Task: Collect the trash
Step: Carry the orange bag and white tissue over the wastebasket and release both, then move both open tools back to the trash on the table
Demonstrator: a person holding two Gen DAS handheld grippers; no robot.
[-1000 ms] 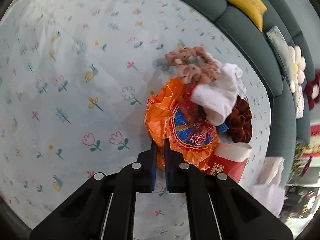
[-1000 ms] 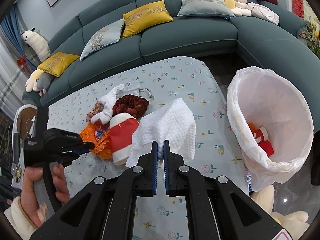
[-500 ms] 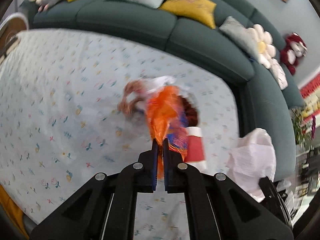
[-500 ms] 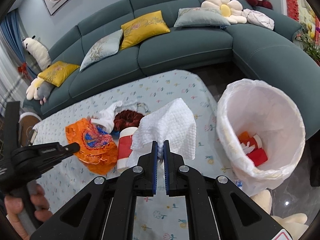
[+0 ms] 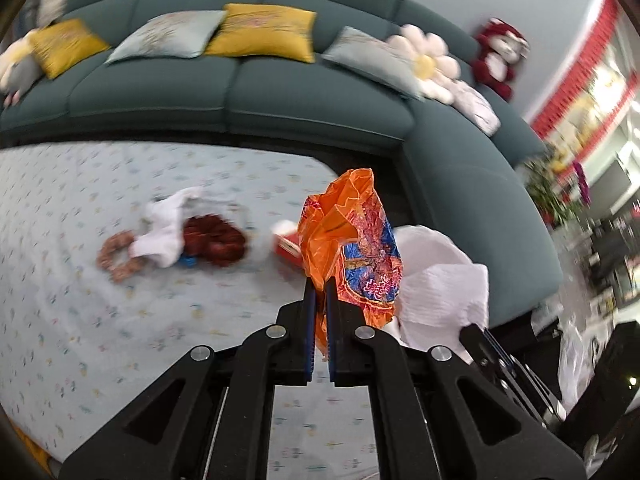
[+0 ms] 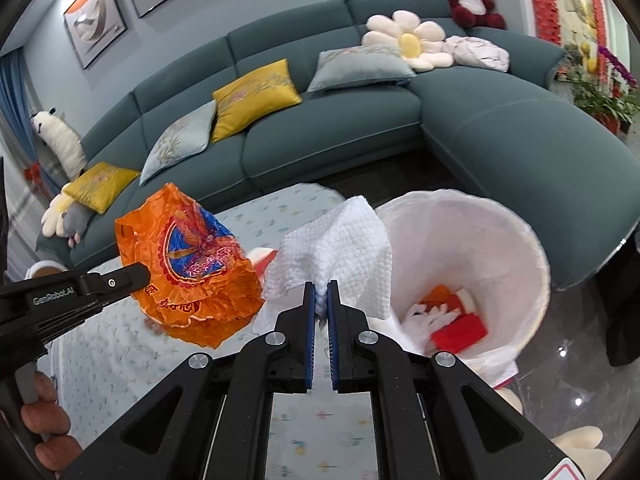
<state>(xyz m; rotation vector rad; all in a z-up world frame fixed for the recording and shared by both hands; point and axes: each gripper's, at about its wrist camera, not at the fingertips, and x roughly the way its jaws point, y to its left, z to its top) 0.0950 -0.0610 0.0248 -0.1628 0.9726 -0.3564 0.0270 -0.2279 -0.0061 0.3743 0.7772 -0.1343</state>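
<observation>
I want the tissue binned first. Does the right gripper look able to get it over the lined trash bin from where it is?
Probably yes. The right gripper, shut on the white tissue, sits beside the trash bin; its open mouth faces it with nothing between.

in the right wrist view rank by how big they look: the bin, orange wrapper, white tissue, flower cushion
1. lined bin
2. orange wrapper and white tissue: look about alike, both held near the camera, so unranked
3. flower cushion, far off on the sofa
</observation>
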